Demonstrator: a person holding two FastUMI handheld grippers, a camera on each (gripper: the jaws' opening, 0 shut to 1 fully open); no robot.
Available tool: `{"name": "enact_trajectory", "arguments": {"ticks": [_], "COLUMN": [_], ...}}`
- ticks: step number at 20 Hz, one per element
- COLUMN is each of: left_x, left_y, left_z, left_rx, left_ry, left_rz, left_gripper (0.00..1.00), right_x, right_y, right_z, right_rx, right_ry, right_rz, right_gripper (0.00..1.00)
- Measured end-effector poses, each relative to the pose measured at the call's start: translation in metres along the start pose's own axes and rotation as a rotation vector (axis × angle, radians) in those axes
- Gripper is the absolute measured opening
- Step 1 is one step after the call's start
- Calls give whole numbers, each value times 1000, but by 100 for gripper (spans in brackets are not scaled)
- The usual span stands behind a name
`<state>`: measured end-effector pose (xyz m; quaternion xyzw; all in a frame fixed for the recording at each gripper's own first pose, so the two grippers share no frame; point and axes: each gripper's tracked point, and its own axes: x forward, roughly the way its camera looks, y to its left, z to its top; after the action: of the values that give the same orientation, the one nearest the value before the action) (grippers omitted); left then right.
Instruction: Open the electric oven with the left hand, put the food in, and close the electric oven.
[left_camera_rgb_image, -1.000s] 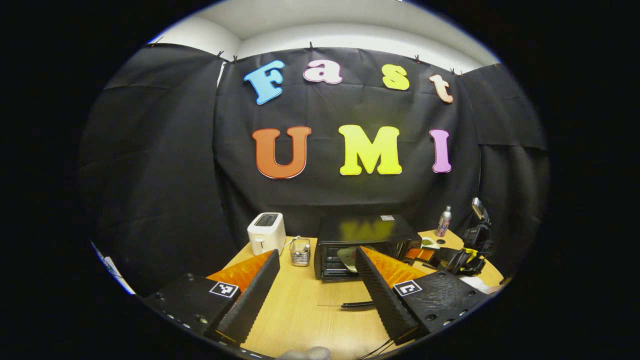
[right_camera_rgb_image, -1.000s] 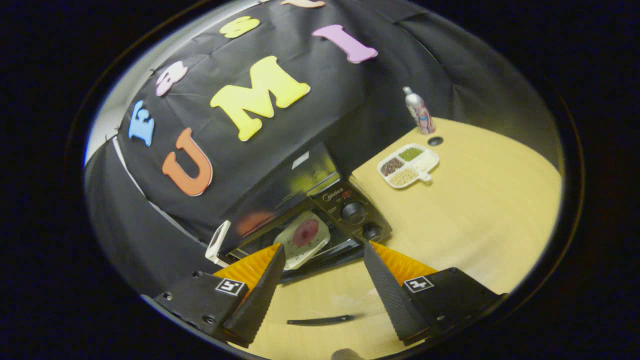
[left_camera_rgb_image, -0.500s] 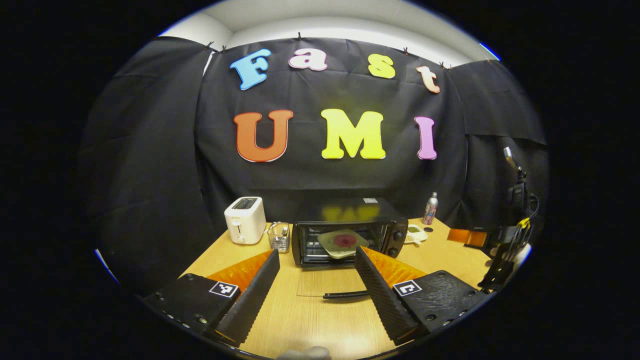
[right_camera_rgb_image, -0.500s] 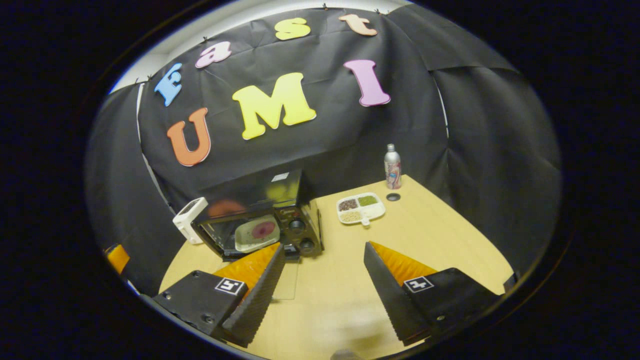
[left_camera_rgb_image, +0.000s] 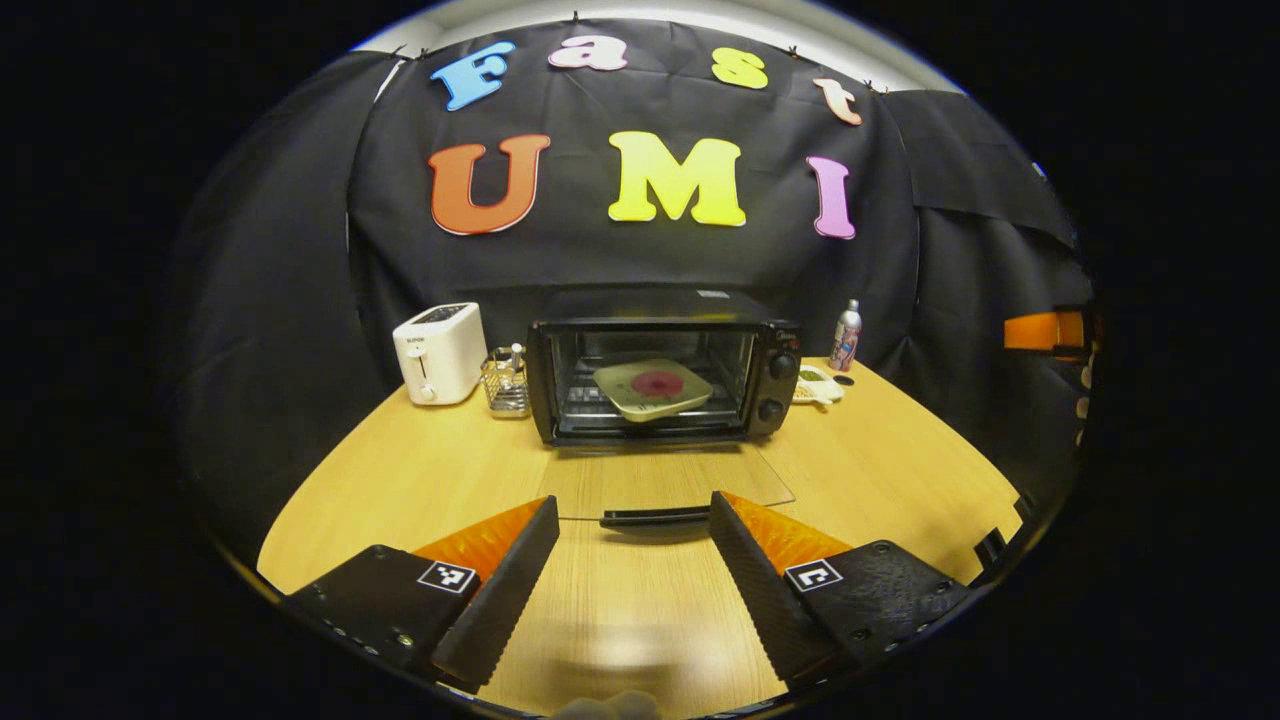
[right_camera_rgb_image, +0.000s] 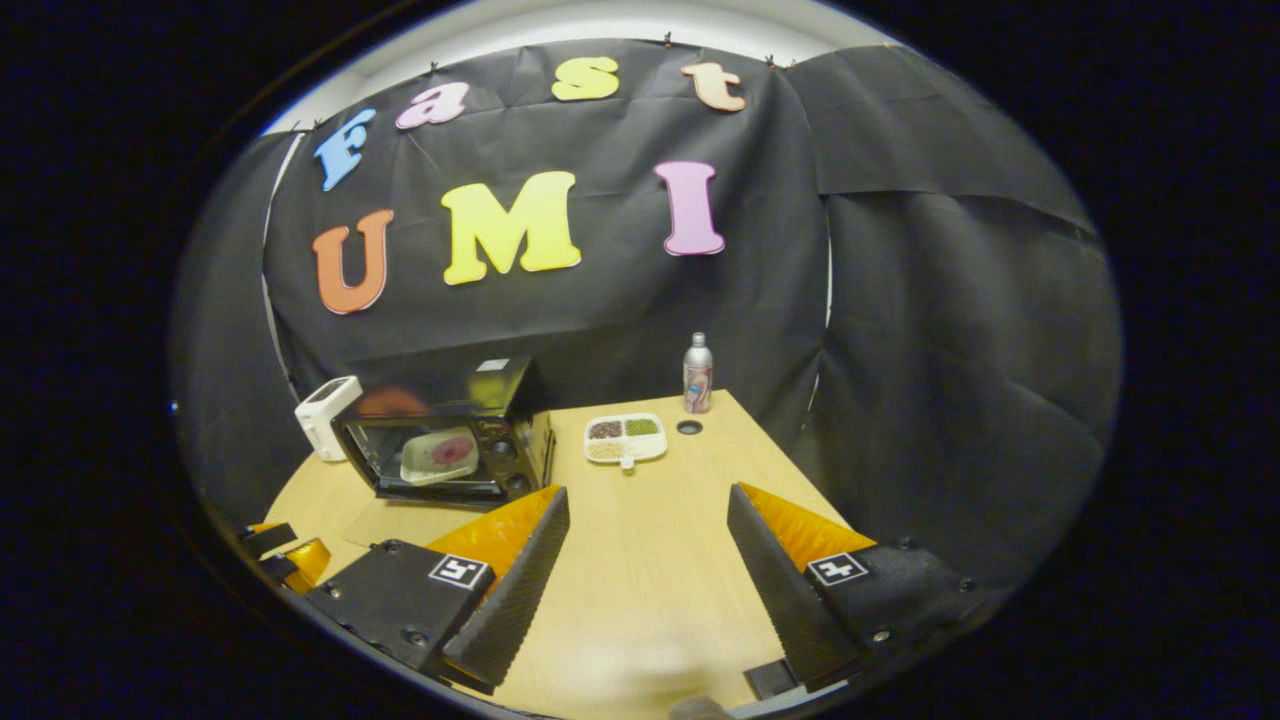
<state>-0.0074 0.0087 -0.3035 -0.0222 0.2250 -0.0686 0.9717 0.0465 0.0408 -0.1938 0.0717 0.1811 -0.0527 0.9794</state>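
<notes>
The black electric oven (left_camera_rgb_image: 660, 365) stands at the back of the wooden table with its glass door (left_camera_rgb_image: 660, 480) folded down flat. The door's dark handle (left_camera_rgb_image: 655, 516) lies just ahead of my left gripper (left_camera_rgb_image: 632, 520), which is open and holds nothing. Inside the oven a pale plate of food with a red centre (left_camera_rgb_image: 652, 387) rests tilted on the rack. In the right gripper view the oven (right_camera_rgb_image: 445, 440) sits at the left with the plate (right_camera_rgb_image: 440, 455) inside. My right gripper (right_camera_rgb_image: 645, 515) is open and empty, above the table to the oven's right.
A white toaster (left_camera_rgb_image: 438, 352) and a small wire basket (left_camera_rgb_image: 504, 380) stand left of the oven. A divided white dish of grains (right_camera_rgb_image: 625, 438), a dark round cap (right_camera_rgb_image: 689, 427) and a metal bottle (right_camera_rgb_image: 697, 373) sit to its right. Bare wooden tabletop (left_camera_rgb_image: 420, 480) lies in front.
Both grippers have pulled back from the oven, so it looks smaller and farther off. The right gripper's view has swung level and to the right. The plate stays inside the oven.
</notes>
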Motion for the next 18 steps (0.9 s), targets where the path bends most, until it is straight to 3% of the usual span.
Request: {"name": "enact_trajectory", "arguments": {"ticks": [2,5,7,8,9,18], "left_x": [12,31,42,48,54,101], "left_y": [-10,-21,-27,-29,-29,-42], "left_z": [-16,-41,-58,-64,-68,-103], "left_rx": [3,-17,-22,-19,-14,1], "left_ry": [17,64,101,112,119,183], "left_rz": [-12,-18,-19,-15,-6,-2], "left_gripper": [96,96,96,96,97,96], "right_x": [-9,-17,-20,-22,-24,-26], "right_y": [-6,-19,-27,-29,-33,-46], "right_z": [1,2,3,4,4,9], "right_rx": [-3,-51,-77,-77,-73,-95], "right_ry": [11,19,28,33,38,52], "right_rz": [7,0,-8,-11,-12,-21], "right_gripper": [100,96,100,96,100,96]}}
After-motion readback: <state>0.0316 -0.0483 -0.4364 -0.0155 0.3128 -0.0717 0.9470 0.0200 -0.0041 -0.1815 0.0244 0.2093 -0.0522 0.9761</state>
